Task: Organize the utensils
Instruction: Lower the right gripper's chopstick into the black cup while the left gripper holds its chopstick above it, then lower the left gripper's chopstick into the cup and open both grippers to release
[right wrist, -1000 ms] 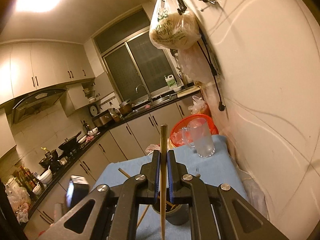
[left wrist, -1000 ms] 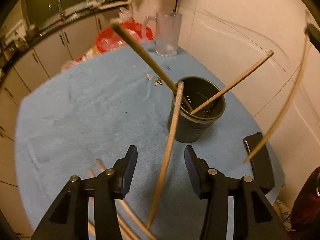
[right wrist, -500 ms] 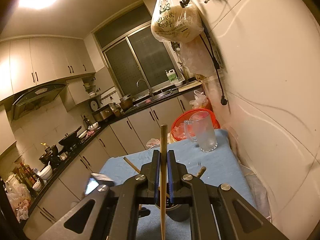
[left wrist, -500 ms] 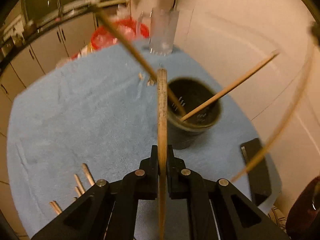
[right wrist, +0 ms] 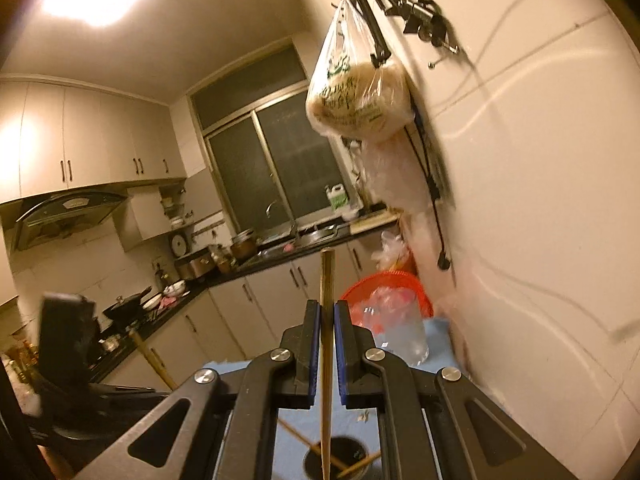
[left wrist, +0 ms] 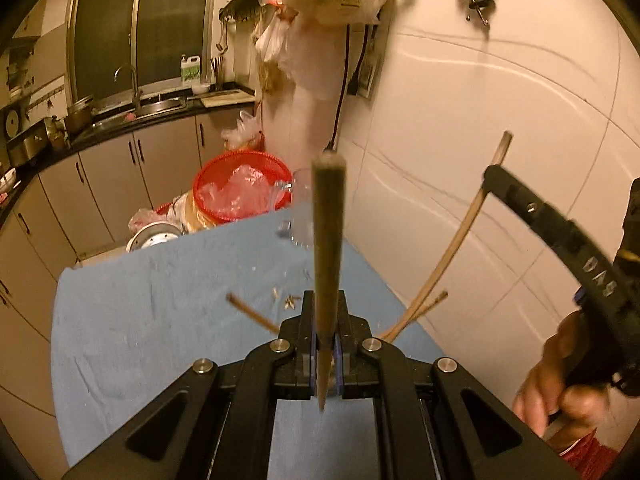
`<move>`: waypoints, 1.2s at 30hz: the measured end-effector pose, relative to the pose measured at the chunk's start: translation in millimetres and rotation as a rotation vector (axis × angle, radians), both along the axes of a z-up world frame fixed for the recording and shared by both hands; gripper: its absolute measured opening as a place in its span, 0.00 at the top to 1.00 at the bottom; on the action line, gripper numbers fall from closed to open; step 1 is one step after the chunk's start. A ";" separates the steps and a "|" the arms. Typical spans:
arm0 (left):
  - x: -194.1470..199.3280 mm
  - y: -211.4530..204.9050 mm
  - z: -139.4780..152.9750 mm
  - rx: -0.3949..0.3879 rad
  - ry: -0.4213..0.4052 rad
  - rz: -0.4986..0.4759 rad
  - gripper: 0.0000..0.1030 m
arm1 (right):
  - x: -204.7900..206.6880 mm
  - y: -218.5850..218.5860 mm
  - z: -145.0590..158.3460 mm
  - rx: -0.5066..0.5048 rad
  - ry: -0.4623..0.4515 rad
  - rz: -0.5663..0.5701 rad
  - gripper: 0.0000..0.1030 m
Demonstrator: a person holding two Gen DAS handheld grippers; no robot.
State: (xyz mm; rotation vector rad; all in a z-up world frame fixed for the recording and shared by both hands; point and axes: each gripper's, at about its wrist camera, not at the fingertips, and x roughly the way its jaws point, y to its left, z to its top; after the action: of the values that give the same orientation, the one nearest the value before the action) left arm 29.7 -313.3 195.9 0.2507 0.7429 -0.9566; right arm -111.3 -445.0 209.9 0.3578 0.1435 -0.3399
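Note:
My left gripper [left wrist: 325,312] is shut on a wooden chopstick [left wrist: 328,240] that stands up between its jaws, above the blue cloth [left wrist: 160,328]. My right gripper [right wrist: 327,316] is shut on another wooden chopstick [right wrist: 327,344], upright, with its lower end over the black holder [right wrist: 340,458] below. Two chopsticks [right wrist: 296,438] lean in that holder. In the left wrist view the right gripper's body [left wrist: 568,240] and its chopstick [left wrist: 460,240] show at the right, and two leaning chopstick ends [left wrist: 250,314] stick up past my jaws; the holder is hidden there.
A clear glass pitcher [right wrist: 400,328] and a red basket [left wrist: 240,186] stand at the table's far end. A white tiled wall [left wrist: 480,140] runs along the right. Small wrappers [left wrist: 290,300] lie on the cloth. Kitchen cabinets and a sink counter lie beyond.
My left gripper closed on a chopstick that leaned on the holder and lifted it, tilting up. My right gripper rose and tilted up, still holding its chopstick over the holder.

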 end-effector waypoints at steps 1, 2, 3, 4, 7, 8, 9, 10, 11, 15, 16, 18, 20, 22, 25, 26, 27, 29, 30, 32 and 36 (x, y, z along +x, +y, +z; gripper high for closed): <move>3.1 -3.1 -3.0 0.006 0.010 0.007 0.93 | 4.7 -1.9 -1.5 0.002 0.004 -0.003 0.93; 8.4 -6.3 -7.8 0.006 0.026 0.008 0.93 | 10.0 -4.2 -3.9 0.011 0.009 0.000 0.93; 9.6 -6.2 -11.5 0.005 0.032 0.006 0.93 | 15.1 -5.8 -6.4 0.018 0.017 0.004 0.93; 12.1 -9.9 -14.2 0.010 0.034 0.010 0.93 | 18.7 -7.4 -8.1 0.018 0.024 0.003 0.93; 18.0 -13.7 -16.1 0.010 0.053 0.016 0.93 | 28.6 -10.8 -18.9 0.016 0.046 -0.005 0.93; 20.0 -15.1 -16.2 0.009 0.059 0.018 0.93 | 31.2 -11.8 -21.9 0.015 0.055 -0.006 0.93; 19.0 -13.2 -15.2 0.006 0.058 0.017 0.93 | 34.2 -13.1 -26.3 0.017 0.066 -0.008 0.93; 18.7 -13.5 -14.0 0.004 0.056 0.015 0.93 | 36.3 -14.6 -29.4 0.019 0.072 -0.008 0.93; 19.8 -14.3 -13.1 -0.001 0.056 0.016 0.93 | 38.8 -15.6 -32.6 0.022 0.081 -0.006 0.93; 20.9 -19.2 -20.9 0.017 0.057 0.022 0.93 | 44.5 -19.0 -45.7 0.040 0.110 0.007 0.93; 21.5 -20.9 -22.6 0.022 0.059 0.024 0.93 | 45.9 -19.3 -48.6 0.043 0.117 0.013 0.93; 24.5 -23.5 -27.3 0.030 0.074 0.032 0.93 | 47.8 -19.3 -54.7 0.049 0.131 0.021 0.93; 25.1 -24.6 -27.0 0.030 0.077 0.033 0.93 | 49.0 -18.4 -59.6 0.049 0.144 0.031 0.93; 26.0 -24.8 -25.5 0.029 0.078 0.040 0.93 | 50.0 -16.6 -64.4 0.048 0.160 0.035 0.93; 26.4 -23.0 -18.5 0.014 0.079 0.043 0.93 | 52.0 -15.0 -71.7 0.057 0.181 0.051 0.93; 26.0 -22.0 -15.9 0.010 0.074 0.044 0.93 | 52.4 -14.3 -74.1 0.058 0.188 0.054 0.93; 26.1 -21.5 -14.0 0.007 0.074 0.044 0.93 | 52.7 -14.0 -76.3 0.058 0.193 0.056 0.93; 25.1 -21.9 -12.8 0.008 0.072 0.042 0.93 | 53.9 -13.0 -80.2 0.059 0.204 0.058 0.93; 24.8 -22.7 -14.0 0.013 0.070 0.046 0.93 | 55.4 -13.1 -83.7 0.064 0.216 0.062 0.93; 24.7 -24.4 -17.0 0.024 0.068 0.050 0.93 | 57.6 -13.6 -87.8 0.071 0.231 0.070 0.93; 24.3 -26.2 -15.5 0.025 0.070 0.052 0.93 | 60.3 -12.5 -96.1 0.074 0.259 0.088 0.93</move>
State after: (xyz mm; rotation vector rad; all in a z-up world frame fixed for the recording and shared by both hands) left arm 54.0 -339.5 180.3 0.2200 0.8221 -0.9113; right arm -51.0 -457.5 113.9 0.3787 0.4254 -0.2935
